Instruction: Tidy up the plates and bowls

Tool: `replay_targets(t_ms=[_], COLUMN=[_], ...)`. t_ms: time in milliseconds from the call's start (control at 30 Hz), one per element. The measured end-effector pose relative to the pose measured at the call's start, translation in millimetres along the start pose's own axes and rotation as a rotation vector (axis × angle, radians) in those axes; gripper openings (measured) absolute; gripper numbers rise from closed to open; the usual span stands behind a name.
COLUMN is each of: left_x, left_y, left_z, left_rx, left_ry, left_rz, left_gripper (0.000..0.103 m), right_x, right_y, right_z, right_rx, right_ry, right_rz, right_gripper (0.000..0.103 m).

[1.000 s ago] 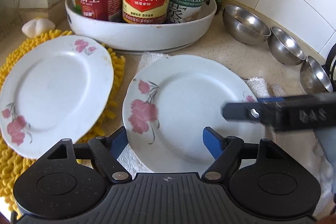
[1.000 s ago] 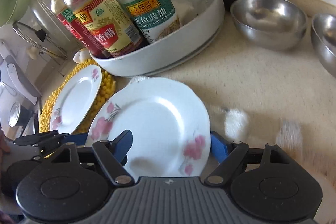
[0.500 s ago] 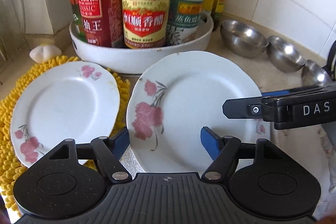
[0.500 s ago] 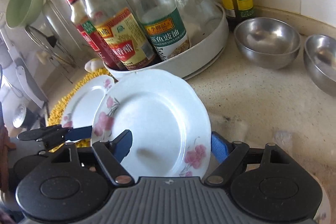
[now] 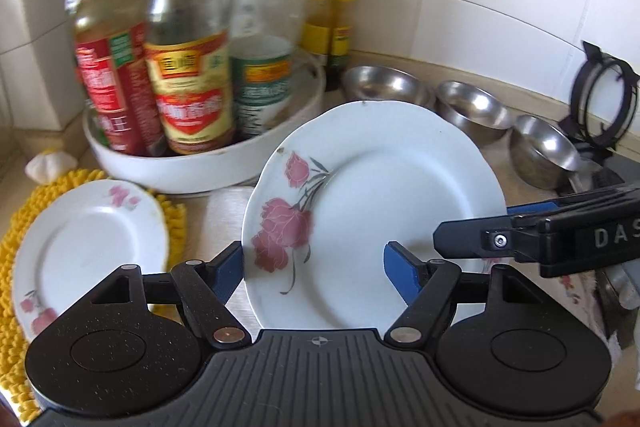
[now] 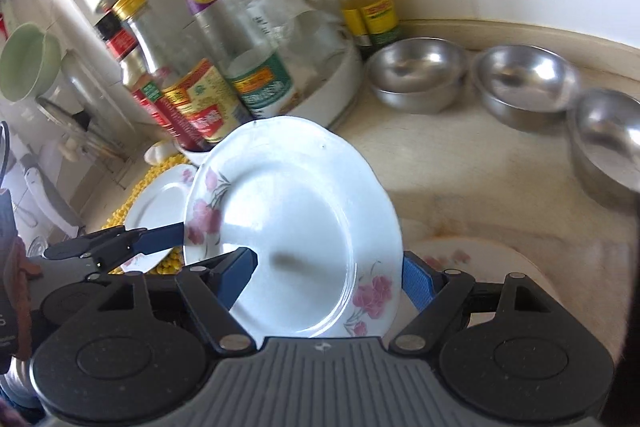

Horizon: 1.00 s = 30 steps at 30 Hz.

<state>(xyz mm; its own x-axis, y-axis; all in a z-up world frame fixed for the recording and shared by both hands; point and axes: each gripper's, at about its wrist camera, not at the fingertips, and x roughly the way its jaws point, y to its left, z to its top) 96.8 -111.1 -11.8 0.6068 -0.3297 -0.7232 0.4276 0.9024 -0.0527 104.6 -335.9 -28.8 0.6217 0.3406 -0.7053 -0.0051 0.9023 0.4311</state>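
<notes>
Okay, the plate [image 5: 380, 187] sits tilted, wedged between both jaw pairs: the left gripper [image 5: 314, 263] has just been closing on it, and the right gripper [image 6: 328, 275] is clamped wide across it. If my hands drift apart it slips out, or its far rim clips the bottle tray [image 5: 200, 173] ahead.

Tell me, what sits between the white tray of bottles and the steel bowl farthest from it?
Two more steel bowls: the nearer steel bowl and the middle steel bowl, shown best in the right wrist view.
</notes>
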Motion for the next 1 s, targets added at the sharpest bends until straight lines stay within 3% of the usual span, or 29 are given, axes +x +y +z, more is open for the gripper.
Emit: replay_targets(t_ms=[400, 1000], left_x=[9.8, 24.2], left_y=[-56.4, -98.7], left_z=[-8.5, -10.5], left_rx=[0.118, 0.202], left_ry=[0.037, 0.067], left_rz=[-0.129, -0.194], left_gripper=[0.079, 0.079], right_x=[-47.0, -65.9], right_y=[-34.8, -63.2], right_z=[-32.8, -51.2], right_rx=[0.136, 0.238], right_ry=[-0.039, -0.050], right_rz=[-0.111, -0.171], right_gripper=[0.087, 0.087])
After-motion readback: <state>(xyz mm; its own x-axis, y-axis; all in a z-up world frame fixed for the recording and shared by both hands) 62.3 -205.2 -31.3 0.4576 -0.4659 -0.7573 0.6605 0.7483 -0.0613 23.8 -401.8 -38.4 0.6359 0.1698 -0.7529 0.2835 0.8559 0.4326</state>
